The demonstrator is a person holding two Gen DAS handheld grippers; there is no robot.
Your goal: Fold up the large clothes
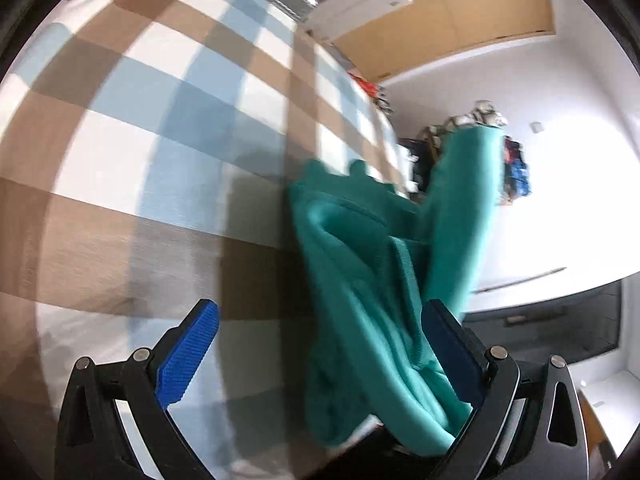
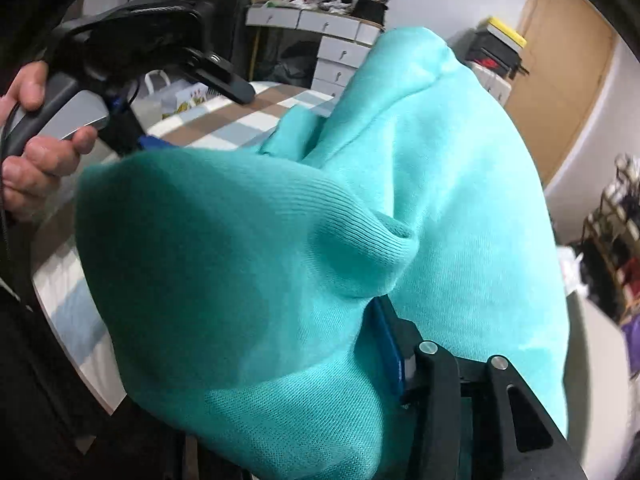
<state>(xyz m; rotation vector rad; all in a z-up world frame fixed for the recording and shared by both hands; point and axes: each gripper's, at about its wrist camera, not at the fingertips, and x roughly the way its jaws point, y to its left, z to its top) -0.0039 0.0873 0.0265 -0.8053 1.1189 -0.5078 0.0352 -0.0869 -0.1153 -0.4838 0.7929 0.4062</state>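
Teal garment point(image 2: 280, 240) hides the right claw's point(image 2: 320, 344) left finger; grip unclear

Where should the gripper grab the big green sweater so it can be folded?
Probably the ribbed hem of the sweater. It bulges into a thick, rolled edge just ahead of the right gripper, so coming straight up from below should pinch it. The rest hangs as broad, loose cloth that would likely slip.

garment point(image 1: 360, 280) draped over checked bedcover point(image 1: 140, 140), against left gripper's point(image 1: 320, 344) right side
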